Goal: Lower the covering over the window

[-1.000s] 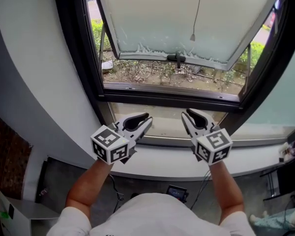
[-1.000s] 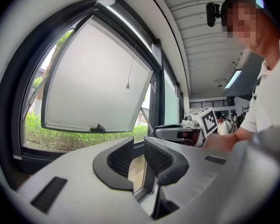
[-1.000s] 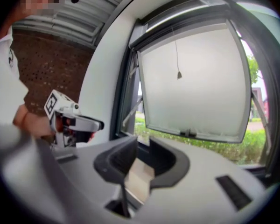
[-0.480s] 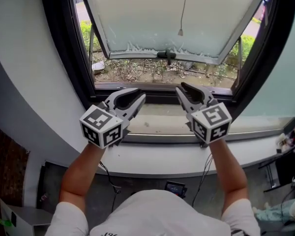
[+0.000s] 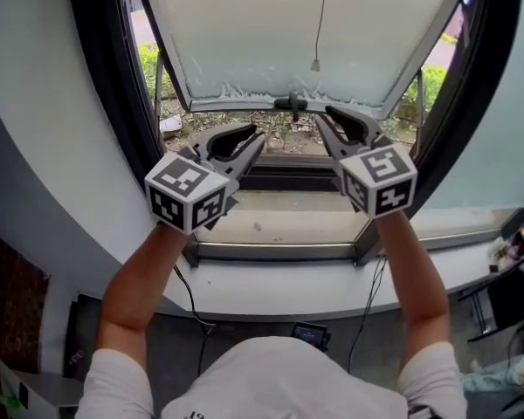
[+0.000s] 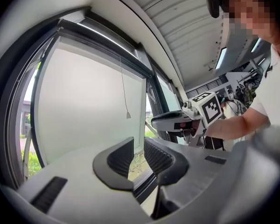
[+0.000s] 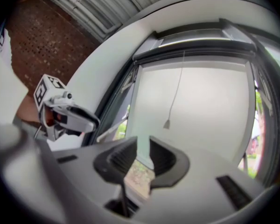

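Observation:
A thin pull cord ending in a small cone-shaped weight (image 5: pixel 315 64) hangs before the pale frosted pane (image 5: pixel 271 24) of the tilted-out window sash; the cord weight (image 6: pixel 128 115) also shows in the left gripper view, and the cord weight (image 7: pixel 167 124) in the right gripper view. No rolled covering is visible. My left gripper (image 5: pixel 255 140) is held up in front of the window's lower left, jaws slightly apart and empty. My right gripper (image 5: pixel 323 117) is beside it, below the cord's end, also slightly apart and empty. The left gripper (image 6: pixel 139 143) and the right gripper (image 7: pixel 143 141) both point at the pane.
A black handle (image 5: pixel 290 104) sits at the sash's bottom edge. The black window frame (image 5: pixel 100 77) and curved grey wall (image 5: pixel 44 147) flank the opening. A sill (image 5: pixel 271 227) lies below the grippers. Cables and a small device (image 5: pixel 313 334) lie on the floor.
Both grippers have risen from sill level to in front of the sash's lower edge, closer to the cord. Their jaws have kept the same small gap.

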`<action>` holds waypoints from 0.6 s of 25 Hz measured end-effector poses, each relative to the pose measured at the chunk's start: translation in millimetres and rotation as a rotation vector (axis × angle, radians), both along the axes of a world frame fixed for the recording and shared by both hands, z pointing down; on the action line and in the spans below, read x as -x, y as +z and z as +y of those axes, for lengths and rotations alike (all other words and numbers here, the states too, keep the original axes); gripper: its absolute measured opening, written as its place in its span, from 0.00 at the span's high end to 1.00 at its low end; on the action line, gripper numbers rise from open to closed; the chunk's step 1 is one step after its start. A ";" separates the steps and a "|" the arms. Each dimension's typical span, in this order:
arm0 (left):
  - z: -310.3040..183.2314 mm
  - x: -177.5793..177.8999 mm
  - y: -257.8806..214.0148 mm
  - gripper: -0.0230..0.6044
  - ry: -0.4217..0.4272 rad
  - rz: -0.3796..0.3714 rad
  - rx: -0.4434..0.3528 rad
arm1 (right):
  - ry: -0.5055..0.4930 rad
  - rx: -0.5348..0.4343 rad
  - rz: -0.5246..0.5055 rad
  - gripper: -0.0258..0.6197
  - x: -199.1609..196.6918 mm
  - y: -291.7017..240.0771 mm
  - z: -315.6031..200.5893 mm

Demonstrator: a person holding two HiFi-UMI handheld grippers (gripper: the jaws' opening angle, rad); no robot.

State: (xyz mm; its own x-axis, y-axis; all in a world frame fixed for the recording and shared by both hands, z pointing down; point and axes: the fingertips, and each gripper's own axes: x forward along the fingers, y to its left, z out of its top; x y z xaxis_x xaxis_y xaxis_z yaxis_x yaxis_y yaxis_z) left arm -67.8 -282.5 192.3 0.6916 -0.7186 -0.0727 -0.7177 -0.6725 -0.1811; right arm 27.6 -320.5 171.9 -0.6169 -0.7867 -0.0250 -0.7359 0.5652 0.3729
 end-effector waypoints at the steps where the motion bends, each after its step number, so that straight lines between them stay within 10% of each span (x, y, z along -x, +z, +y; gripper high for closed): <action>1: -4.0 -1.1 -4.8 0.85 -0.003 -0.006 -0.009 | 0.009 -0.012 0.002 0.84 -0.5 -7.8 -4.7; 15: -58.7 -5.7 -46.0 0.85 -0.050 -0.084 -0.070 | 0.107 -0.061 0.054 0.79 5.3 -68.7 -74.0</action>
State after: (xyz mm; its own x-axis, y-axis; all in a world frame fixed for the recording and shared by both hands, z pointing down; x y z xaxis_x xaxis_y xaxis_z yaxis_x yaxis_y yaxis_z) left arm -62.1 -341.2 146.3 0.6607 -0.7476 -0.0670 -0.7303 -0.6197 -0.2874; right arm 22.3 -394.5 103.2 -0.5316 -0.8459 -0.0438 -0.7684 0.4598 0.4452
